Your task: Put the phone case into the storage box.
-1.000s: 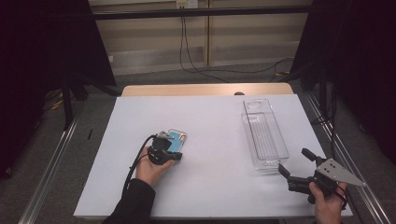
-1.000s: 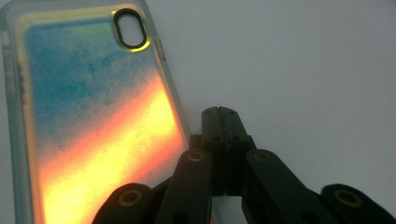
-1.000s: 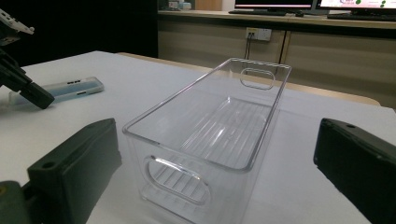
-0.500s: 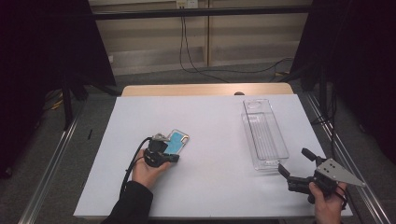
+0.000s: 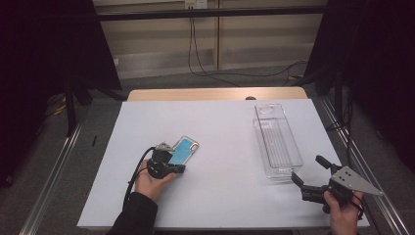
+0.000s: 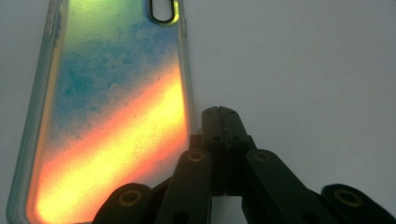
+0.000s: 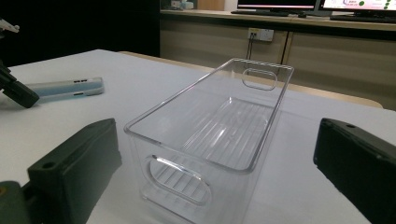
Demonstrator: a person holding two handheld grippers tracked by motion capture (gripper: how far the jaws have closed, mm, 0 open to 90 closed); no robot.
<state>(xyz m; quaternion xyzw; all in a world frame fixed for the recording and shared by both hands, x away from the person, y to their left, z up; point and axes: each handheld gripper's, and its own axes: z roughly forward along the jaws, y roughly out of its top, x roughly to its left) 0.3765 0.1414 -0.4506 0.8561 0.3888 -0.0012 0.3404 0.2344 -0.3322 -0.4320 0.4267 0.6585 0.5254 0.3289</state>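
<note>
While the left gripper (image 5: 177, 166) sits low on the white table (image 5: 225, 147), its jaws are pressed together with nothing between them; in the left gripper view the closed tips (image 6: 222, 113) rest on bare table just beside the long edge of the phone case (image 6: 107, 107), touching or nearly touching, can't tell which. Phone case (image 5: 184, 150) lies flat, left of table centre, angled, camera cutout at the far end; teal in the high view, iridescent orange-yellow-blue up close. The left hand (image 5: 151, 183) grips the tool from the near side, cable looping off to its left.

Right gripper (image 5: 309, 174) is at the near right corner of the table, held in the right hand (image 5: 345, 215), jaws spread wide, nothing in them. They point at the near short end of the clear plastic bin (image 5: 276, 142), close but apart. In the right gripper view the bin (image 7: 210, 140) stands upright between the two open jaws, ribbed floor, oval handle cutouts at both ends, nothing inside. Bin sits right side of table, long axis running away from the person, well apart from the phone case (image 7: 65, 87).
</note>
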